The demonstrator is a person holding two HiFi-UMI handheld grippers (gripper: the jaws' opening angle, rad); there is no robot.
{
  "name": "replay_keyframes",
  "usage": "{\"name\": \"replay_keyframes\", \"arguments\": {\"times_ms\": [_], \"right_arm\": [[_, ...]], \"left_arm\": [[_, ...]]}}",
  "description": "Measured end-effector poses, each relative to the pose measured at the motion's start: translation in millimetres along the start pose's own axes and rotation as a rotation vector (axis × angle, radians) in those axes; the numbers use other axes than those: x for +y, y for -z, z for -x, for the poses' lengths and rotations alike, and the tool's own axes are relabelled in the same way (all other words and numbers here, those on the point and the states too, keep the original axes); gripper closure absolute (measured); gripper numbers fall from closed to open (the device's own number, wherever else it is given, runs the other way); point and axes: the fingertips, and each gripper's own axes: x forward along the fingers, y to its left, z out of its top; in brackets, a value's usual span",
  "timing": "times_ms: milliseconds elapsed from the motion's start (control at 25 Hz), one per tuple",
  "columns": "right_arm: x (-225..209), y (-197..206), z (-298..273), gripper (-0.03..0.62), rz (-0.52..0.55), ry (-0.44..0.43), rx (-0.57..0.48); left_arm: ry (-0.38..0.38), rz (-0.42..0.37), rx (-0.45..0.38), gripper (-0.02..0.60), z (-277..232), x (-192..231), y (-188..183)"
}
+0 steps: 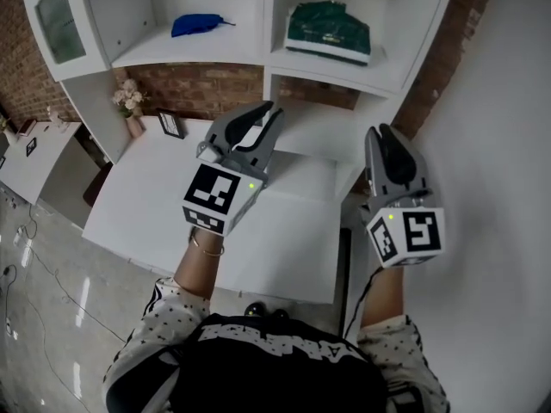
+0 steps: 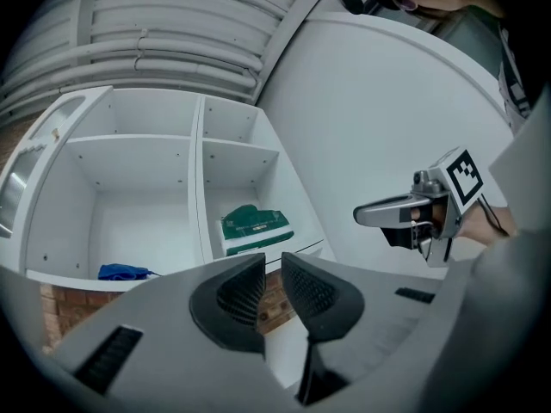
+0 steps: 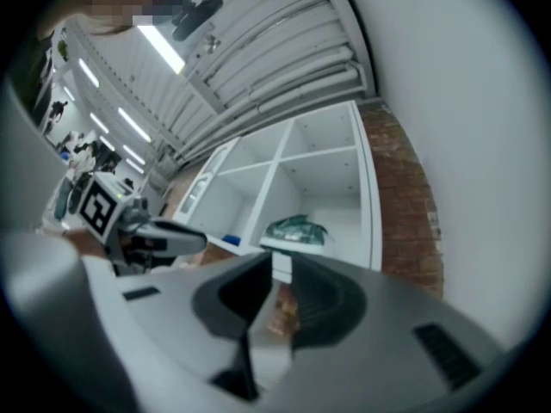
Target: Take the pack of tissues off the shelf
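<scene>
Now the left gripper [image 1: 267,114] and right gripper [image 1: 380,134], jaws narrowly apart and empty, should open wider, then reach level to the green plastic tissue pack [image 1: 329,29] on the white shelf [image 1: 344,69].

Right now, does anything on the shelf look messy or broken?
Nothing is spilled or broken. The green pack of tissues lies flat in the right shelf compartment, its top a bit rumpled, and a blue bundle lies crumpled in the left one.
</scene>
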Motion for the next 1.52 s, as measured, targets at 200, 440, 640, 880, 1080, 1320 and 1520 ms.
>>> {"name": "replay_keyframes", "arguments": {"times_ms": [200, 440, 640, 880, 1080, 1320, 1520], "right_arm": [[-12, -11, -22, 0.517, 0.049, 0.034, 0.015], [-24, -34, -50, 0.494, 0.101, 0.042, 0.019], [-35, -40, -79, 0.484, 0.138, 0.063, 0.058], [-47, -34, -107, 0.467, 0.137, 0.084, 0.109], [-57, -19, -128, 0.467, 0.158, 0.103, 0.173], [-73, -9, -143, 0.461, 0.124, 0.130, 0.208], [-79, -4, -155, 0.450, 0.109, 0.124, 0.246]], "left_arm": [[0.017, -0.034, 0.000, 0.500, -17, 14, -3], [0.021, -0.036, -0.008, 0.473, -38, 28, -11], [0.015, -0.035, -0.013, 0.453, -55, 38, -16], [0.013, -0.054, -0.007, 0.437, -70, 47, -23], [0.009, -0.078, 0.017, 0.430, -79, 56, -18], [0.011, -0.072, 0.042, 0.420, -85, 61, -13], [0.020, -0.061, 0.055, 0.416, -88, 60, -10]]}}
